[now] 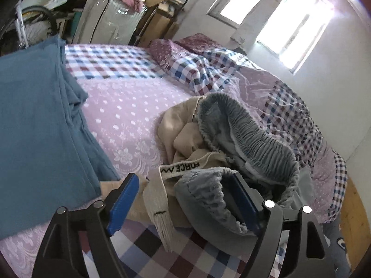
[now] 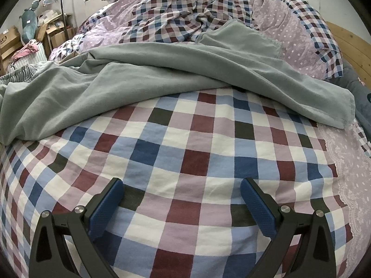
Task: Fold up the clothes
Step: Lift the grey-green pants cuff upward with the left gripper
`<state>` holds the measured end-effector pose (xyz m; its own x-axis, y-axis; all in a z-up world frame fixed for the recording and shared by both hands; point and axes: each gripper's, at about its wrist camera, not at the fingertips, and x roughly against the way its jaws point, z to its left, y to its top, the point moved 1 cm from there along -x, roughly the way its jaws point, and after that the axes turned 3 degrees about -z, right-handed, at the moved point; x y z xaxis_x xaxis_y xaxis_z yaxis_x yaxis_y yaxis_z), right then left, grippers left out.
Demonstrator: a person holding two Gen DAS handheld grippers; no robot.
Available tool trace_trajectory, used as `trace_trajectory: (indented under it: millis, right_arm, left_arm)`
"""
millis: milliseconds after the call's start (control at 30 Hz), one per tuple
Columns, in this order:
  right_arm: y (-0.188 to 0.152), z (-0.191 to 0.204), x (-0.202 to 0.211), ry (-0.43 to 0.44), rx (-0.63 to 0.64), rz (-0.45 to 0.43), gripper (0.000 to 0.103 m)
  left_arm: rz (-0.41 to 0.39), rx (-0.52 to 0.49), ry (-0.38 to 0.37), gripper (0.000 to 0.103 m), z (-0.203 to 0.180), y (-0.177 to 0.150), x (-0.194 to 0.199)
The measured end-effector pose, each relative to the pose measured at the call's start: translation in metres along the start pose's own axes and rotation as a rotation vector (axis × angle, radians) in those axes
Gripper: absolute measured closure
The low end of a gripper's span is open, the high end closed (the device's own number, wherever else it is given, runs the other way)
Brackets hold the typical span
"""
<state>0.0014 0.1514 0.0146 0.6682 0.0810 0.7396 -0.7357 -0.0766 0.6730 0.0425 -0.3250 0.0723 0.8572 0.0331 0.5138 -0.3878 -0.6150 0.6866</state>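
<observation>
Grey fleecy trousers (image 1: 250, 139) with a gathered elastic waistband lie bunched on the bed, on top of a beige garment (image 1: 180, 134) with a printed woven strap (image 1: 160, 199). My left gripper (image 1: 185, 197) is open. The strap and a fold of the grey waistband lie between its blue pads (image 1: 125, 197), and the fold drapes over the right-hand pad. In the right wrist view the trousers' grey legs (image 2: 162, 74) stretch across the bed. My right gripper (image 2: 182, 192) hovers open over the checked sheet (image 2: 185, 139), short of the legs, holding nothing.
A flat blue garment (image 1: 34, 115) lies on the left of the bed. A crumpled checked and lilac duvet (image 2: 185, 7) fills the far side. Boxes and bags (image 1: 116, 18) stand past the bed, a window (image 1: 289, 23) on the wall, and a wooden board (image 2: 347, 46) at right.
</observation>
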Motion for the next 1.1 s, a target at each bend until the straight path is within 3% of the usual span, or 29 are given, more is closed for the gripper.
trace_trajectory:
  millis: [200, 300, 367, 567, 733, 800, 933, 1033, 1067, 1100]
  right_arm:
    - [0.000, 0.000, -0.002, -0.005, 0.000, 0.007, 0.000]
    - [0.001, 0.001, -0.003, -0.009, 0.002, 0.007, 0.000]
    - [0.001, 0.001, -0.003, -0.011, 0.003, 0.007, 0.000]
    - [0.001, 0.002, -0.004, -0.011, 0.004, 0.008, 0.000]
    - [0.000, 0.002, -0.004, -0.007, 0.001, 0.010, 0.000]
    - [0.001, 0.002, -0.004, -0.006, 0.000, 0.010, 0.000]
    - [0.001, 0.002, -0.003, -0.004, -0.002, 0.010, 0.000]
    - [0.000, 0.002, -0.003, -0.004, -0.002, 0.011, 0.000]
    - [0.000, 0.002, -0.003, -0.004, -0.002, 0.011, 0.000]
    - [0.001, 0.002, -0.003, -0.004, -0.002, 0.011, 0.000]
  left_arm:
    - [-0.178, 0.068, -0.083, 0.015, 0.011, 0.018, 0.032]
    - [-0.122, 0.025, -0.010, 0.015, 0.012, 0.016, 0.020]
    - [-0.044, 0.035, 0.002, 0.015, 0.017, 0.011, 0.006]
    - [0.059, 0.308, -0.156, 0.015, 0.048, 0.003, -0.013]
    - [0.130, 0.428, -0.327, 0.015, 0.046, 0.000, -0.030]
    - [0.152, 0.403, -0.359, 0.015, 0.036, -0.002, -0.032]
    - [0.127, 0.231, -0.320, 0.015, 0.006, 0.000, -0.025]
    - [0.109, 0.186, -0.336, 0.015, -0.002, 0.000, -0.020]
    - [0.103, 0.171, -0.341, 0.018, -0.004, 0.000, -0.018]
    - [0.111, 0.174, -0.328, 0.028, -0.003, 0.000, -0.019]
